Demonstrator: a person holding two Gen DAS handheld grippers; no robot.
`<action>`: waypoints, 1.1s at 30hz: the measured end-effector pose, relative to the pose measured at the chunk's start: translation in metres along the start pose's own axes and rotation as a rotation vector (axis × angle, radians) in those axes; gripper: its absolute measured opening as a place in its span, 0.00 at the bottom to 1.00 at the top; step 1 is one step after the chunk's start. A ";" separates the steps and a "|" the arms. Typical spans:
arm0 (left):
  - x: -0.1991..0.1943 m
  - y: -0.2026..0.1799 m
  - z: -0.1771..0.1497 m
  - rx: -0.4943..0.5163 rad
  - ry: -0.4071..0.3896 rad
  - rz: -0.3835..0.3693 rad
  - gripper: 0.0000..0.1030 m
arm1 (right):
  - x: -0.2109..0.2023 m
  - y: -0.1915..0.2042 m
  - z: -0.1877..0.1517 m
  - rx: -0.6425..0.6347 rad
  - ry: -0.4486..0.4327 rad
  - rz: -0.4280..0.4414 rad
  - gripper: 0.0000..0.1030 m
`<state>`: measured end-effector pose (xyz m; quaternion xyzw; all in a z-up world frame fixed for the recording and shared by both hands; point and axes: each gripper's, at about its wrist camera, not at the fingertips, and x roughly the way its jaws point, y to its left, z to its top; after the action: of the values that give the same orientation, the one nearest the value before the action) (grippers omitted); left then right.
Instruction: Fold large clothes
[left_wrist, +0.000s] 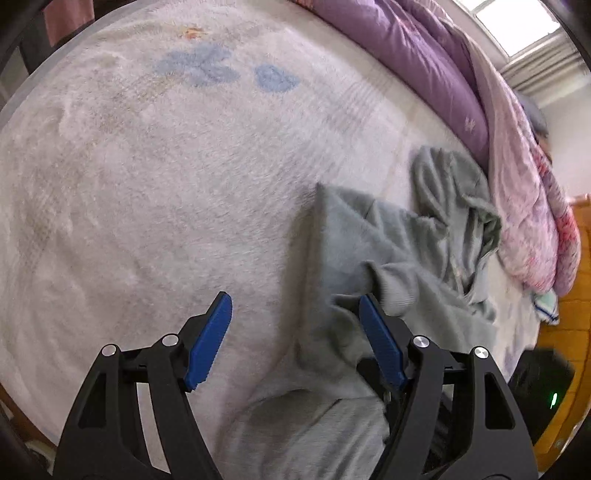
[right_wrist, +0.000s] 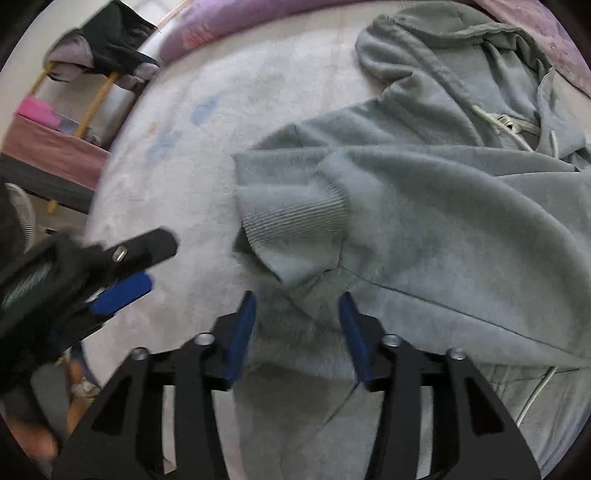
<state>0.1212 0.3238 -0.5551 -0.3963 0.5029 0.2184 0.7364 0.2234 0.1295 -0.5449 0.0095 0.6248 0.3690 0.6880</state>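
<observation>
On the bed's pale fuzzy blanket (left_wrist: 155, 192) lies the grey-green fleece hooded sweatshirt (right_wrist: 443, 229), and I judge the folding only partly done. One sleeve is already laid across the body, its ribbed cuff (right_wrist: 295, 221) resting near the garment's side edge, while the hood (right_wrist: 454, 48) and white drawstrings (right_wrist: 506, 125) sprawl loose toward the purple quilt (left_wrist: 417, 62). My right claw (right_wrist: 297, 328) hangs just over the cloth below that cuff, jaws parted and gripping nothing. My left claw (left_wrist: 295, 332) stands wide and empty beside the garment's edge. The other side, the hood and the final fold-over seem left to do.
</observation>
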 end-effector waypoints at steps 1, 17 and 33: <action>0.000 -0.005 0.001 -0.002 0.002 -0.019 0.70 | -0.014 -0.007 -0.002 0.003 -0.018 -0.003 0.46; 0.106 -0.117 -0.039 0.266 0.213 0.074 0.70 | -0.104 -0.251 0.021 0.254 -0.014 -0.237 0.10; 0.065 -0.124 -0.008 0.348 0.262 -0.085 0.83 | -0.123 -0.265 0.061 0.308 0.003 -0.203 0.32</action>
<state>0.2325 0.2392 -0.5707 -0.3090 0.6074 0.0438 0.7305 0.4136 -0.0995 -0.5525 0.0512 0.6729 0.1976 0.7110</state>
